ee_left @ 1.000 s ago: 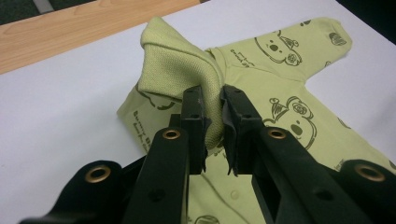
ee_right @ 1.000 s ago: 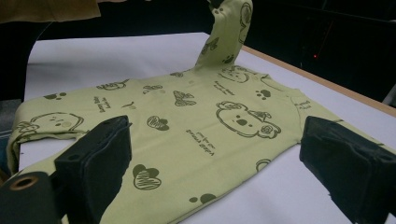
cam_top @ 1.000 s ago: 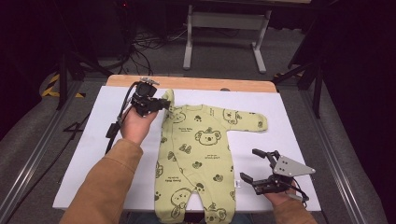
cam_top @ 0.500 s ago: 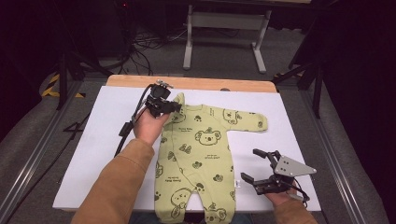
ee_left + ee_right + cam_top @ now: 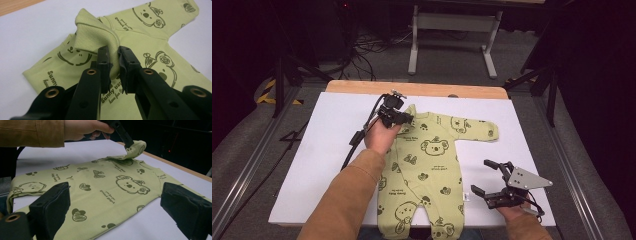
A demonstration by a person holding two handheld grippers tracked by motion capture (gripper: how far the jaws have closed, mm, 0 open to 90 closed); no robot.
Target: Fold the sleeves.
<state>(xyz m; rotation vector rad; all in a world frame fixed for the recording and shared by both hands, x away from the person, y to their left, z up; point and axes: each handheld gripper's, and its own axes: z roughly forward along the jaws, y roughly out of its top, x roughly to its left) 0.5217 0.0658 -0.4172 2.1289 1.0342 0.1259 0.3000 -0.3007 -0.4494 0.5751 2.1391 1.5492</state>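
The left gripper view shows the left gripper (image 5: pixel 113 65) pinching a folded sleeve cuff of the green baby suit (image 5: pixel 427 165), which lies flat mid-table toward the near edge. From above, the hand hides that pinch. The right gripper (image 5: pixel 492 177) rests open near the table's near right corner, seemingly clear of the cloth.

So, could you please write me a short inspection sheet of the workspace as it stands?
Surface: white sheet over a wooden table, flat.
Job's things: green baby romper lies spread out; its left sleeve is folded in over the chest, cuff lifted.
Clutter: nothing seen.
Grippers: left gripper shut on the sleeve cuff; right gripper open, beside the romper's lower right edge, holding nothing.
Cables: a black cable trails from the left gripper across the sheet; more lie on the floor beyond the table.
Surroundings: dark room, grey floor, white frame legs behind the table.
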